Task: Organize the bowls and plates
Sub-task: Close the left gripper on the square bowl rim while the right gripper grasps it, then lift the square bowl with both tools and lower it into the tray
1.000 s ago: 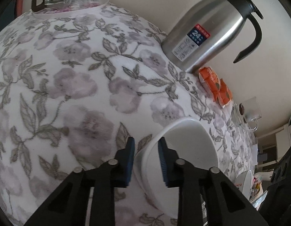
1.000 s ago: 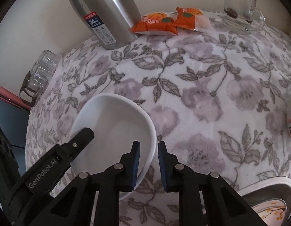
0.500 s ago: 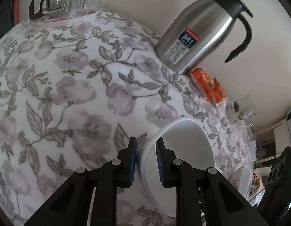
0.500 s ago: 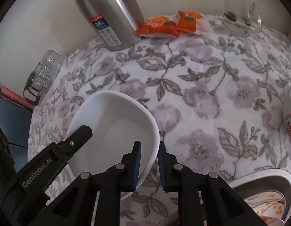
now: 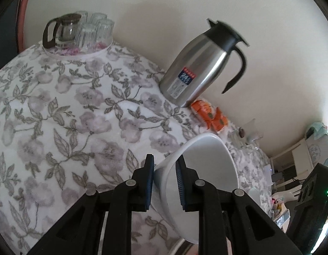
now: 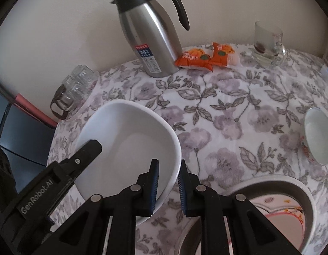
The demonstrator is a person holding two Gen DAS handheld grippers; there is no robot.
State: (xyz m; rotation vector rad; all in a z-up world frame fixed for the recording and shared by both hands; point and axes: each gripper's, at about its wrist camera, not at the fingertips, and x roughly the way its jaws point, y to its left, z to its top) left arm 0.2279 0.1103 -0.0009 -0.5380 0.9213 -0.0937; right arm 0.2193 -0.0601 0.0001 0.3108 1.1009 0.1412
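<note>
Both grippers clamp the same large white bowl [image 6: 129, 140] by its rim, on opposite sides. Left wrist view: left gripper [image 5: 165, 183] at bottom centre, blue pads closed on the bowl wall, one finger outside, one inside; the bowl [image 5: 206, 170] sits tilted at lower centre-right. Right wrist view: right gripper [image 6: 168, 188] at bottom centre, pads pinching the bowl's near right rim; the other tool's black finger reaches over the bowl's left rim at lower left of the frame. The bowl appears to be off the floral tablecloth [image 6: 227, 110]; can't confirm the gap under it.

Second, smaller white bowl [image 6: 318, 136] at the right edge of the right view, on the cloth, well apart from the big one. Metal basin [image 6: 270, 182] at lower right, patterned plate [image 6: 278, 214] lying inside it, just beside the right gripper.

Back of table, upper centre of the right view: steel thermos jug [image 6: 151, 40] with black handle, orange snack packets [image 6: 206, 57] just beside its base, glass mug [image 6: 268, 42] at upper right. Glass pitcher and tumblers [image 5: 78, 31] on a round tray, upper left of the left view.
</note>
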